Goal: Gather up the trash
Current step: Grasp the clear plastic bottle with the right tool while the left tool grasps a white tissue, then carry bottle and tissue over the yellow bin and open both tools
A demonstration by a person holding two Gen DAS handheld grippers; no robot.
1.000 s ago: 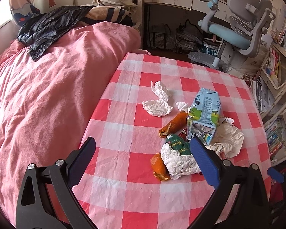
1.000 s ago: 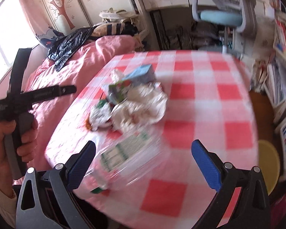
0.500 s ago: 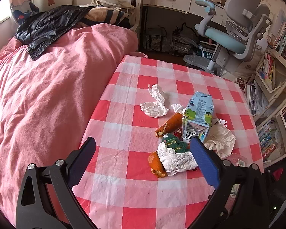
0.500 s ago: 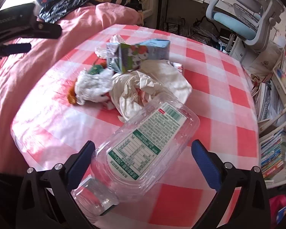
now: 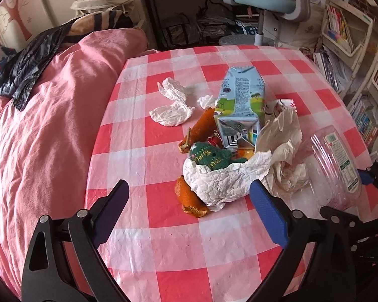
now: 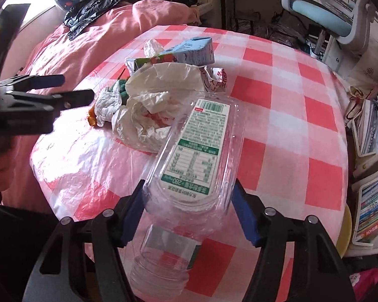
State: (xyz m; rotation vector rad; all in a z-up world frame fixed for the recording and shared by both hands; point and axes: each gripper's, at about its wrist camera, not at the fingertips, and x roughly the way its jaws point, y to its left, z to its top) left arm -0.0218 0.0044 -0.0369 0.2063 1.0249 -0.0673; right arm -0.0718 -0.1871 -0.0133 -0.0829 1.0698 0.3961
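Jaws of the left gripper (image 5: 189, 210) stand wide and are closing, nothing held, above the crumpled tissue (image 5: 220, 182) and orange peel (image 5: 189, 200) on the checked bench (image 5: 148, 136). Beside these lies a milk carton (image 5: 242, 103). Farther right, the right gripper (image 6: 189, 207) is closing, both pads touching a clear plastic bottle (image 6: 196, 151) lying on the bench.

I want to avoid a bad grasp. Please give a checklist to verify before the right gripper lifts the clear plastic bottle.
1. Bottle between the right gripper fingers: ok.
2. Jaws closing; pads firmly pressing the bottle: cannot tell.
3. Crumpled plastic bag free of the bottle: not ok, it touches its far end.
4. Left gripper away from the bottle: ok, open near the tissue.
5. Bottle empty: ok, looks clear.
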